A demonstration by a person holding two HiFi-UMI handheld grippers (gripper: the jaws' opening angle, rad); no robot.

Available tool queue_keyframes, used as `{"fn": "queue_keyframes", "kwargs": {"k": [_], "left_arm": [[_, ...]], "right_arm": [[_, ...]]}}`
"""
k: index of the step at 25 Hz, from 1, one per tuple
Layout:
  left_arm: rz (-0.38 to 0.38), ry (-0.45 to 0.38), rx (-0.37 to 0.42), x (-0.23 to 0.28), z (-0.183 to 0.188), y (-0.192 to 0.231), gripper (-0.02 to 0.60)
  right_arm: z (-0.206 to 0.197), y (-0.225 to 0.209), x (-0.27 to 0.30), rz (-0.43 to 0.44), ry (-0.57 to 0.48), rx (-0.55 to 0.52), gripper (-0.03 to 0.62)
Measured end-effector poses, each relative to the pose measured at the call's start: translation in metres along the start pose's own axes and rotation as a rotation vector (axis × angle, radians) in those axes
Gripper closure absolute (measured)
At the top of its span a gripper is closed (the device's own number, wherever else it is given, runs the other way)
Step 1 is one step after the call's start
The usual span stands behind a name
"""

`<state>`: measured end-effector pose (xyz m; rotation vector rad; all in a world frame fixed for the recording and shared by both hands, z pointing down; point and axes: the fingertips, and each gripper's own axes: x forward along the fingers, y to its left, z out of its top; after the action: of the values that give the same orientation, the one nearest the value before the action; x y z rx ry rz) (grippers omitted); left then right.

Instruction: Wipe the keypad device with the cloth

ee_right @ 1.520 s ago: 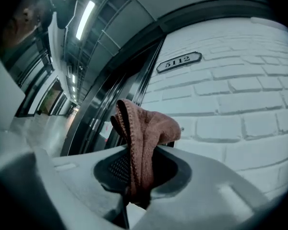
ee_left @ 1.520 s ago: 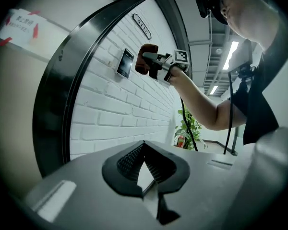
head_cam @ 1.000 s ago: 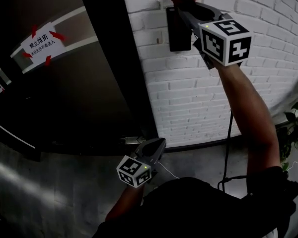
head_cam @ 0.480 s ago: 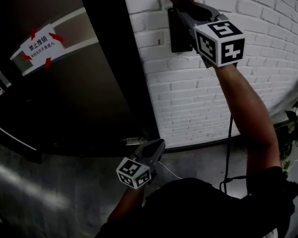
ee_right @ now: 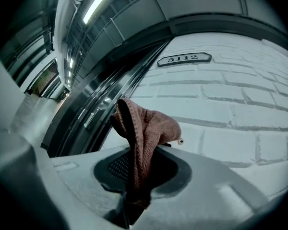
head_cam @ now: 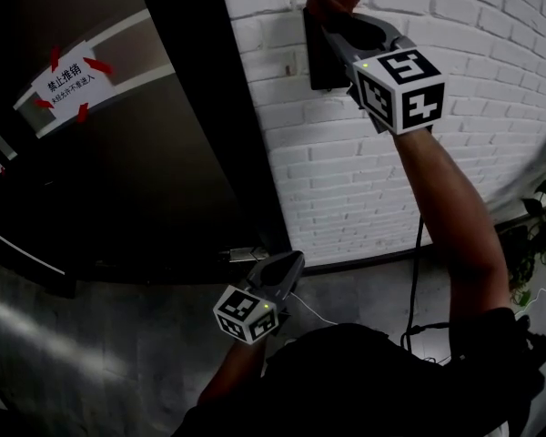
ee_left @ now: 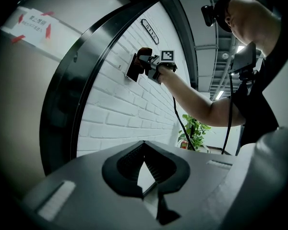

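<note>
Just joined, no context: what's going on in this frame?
A person holds a tool in each hand. The right tool is shut on a reddish-brown cloth, up at the top of the black keypad device on the white brick wall, beside a dark door. The left tool hangs low, shut and empty. Whether the cloth touches the device is unclear.

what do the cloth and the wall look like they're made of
The cloth looks like matte reddish-brown knit or microfibre fabric: fine ribbed texture, soft folds. The wall looks like white-painted brick, matte: staggered mortar joints.
</note>
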<state>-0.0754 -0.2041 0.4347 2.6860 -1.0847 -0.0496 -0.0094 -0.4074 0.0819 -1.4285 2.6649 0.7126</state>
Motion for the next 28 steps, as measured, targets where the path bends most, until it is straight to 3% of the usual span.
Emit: {"fn": "queue_keyframes", "kwargs": {"k": [28], "left_arm": [[-0.011, 0.028, -0.008, -0.003, -0.004, -0.006, 0.565]], "right_arm": [[-0.097, 0.040, -0.025, 0.051, 0.139, 0.093, 0.534]]}}
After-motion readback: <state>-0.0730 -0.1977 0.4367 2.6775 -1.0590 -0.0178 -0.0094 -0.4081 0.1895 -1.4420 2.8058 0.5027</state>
